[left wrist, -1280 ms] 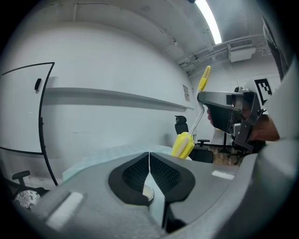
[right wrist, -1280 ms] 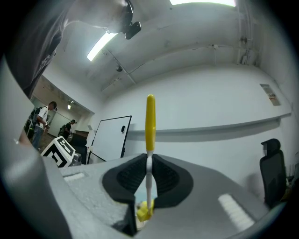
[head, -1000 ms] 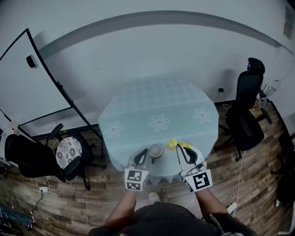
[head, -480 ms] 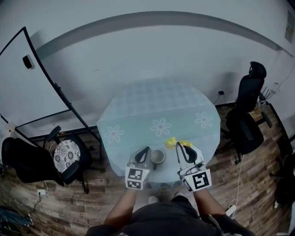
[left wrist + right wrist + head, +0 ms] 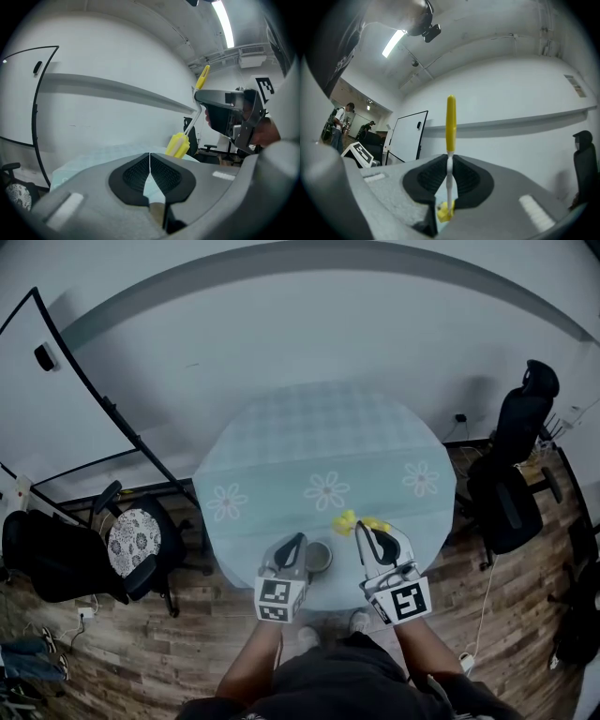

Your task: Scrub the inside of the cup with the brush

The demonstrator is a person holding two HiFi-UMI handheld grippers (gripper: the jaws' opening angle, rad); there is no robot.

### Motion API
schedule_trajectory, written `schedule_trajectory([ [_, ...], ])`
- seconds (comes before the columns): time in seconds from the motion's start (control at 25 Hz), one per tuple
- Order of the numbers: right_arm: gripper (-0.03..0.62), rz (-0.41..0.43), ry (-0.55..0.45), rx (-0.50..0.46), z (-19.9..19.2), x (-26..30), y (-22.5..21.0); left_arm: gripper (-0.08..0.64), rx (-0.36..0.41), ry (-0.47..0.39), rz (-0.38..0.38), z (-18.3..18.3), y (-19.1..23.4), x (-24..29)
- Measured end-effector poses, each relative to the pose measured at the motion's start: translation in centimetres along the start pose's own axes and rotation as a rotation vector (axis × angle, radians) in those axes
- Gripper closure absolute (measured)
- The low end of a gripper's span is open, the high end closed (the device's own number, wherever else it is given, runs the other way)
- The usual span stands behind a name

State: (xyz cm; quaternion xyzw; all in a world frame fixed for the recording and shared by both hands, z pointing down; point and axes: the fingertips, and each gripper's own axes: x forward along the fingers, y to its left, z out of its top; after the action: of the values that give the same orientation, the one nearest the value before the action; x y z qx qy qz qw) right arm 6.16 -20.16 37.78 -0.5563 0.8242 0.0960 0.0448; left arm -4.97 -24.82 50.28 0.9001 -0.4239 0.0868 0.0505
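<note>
The round table [image 5: 281,456] with the pale daisy cloth filled most of the head view, and the 2 grippers were held out side by side over its near edge, marker cubes up. The left gripper [image 5: 297,540] pointed roughly level across the cloth, pads pressed together with nothing pinched at the tips. The right gripper [image 5: 367,532] was tipped a bit upward, jaws clamped on the brush [image 5: 349,521] by its thin white stem.

I couldn't tell if the left one touched the cup [image 5: 319,557]. Its own body blocked that, and only a beige sliver showed low in the jaw gap. The cup sat upright between the 2 grippers, greyish, its inside too small to read. The brush had a yellow sponge head [image 5: 178,145] down low and its yellow handle [image 5: 450,123] pointing up.
</note>
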Motion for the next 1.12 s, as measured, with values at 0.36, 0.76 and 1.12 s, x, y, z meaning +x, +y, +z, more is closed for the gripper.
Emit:
schedule_trajectory([
  [0.36,0.554,0.044,0.057,0.049,-4.9,1.9,-2.5,0.552,-0.035,0.095,0.03,-5.6,0.0,3.6],
  [0.76,0.554,0.084,0.122,0.073,-10.3,2.9,-4.0,0.552,-0.077,0.184,0.046,-11.5,-0.4,5.4],
  [1.12,0.554,0.109,0.142,0.092,-12.7,4.3,-4.6,0.23,-0.149,0.265,0.092,-15.9,0.6,6.8],
])
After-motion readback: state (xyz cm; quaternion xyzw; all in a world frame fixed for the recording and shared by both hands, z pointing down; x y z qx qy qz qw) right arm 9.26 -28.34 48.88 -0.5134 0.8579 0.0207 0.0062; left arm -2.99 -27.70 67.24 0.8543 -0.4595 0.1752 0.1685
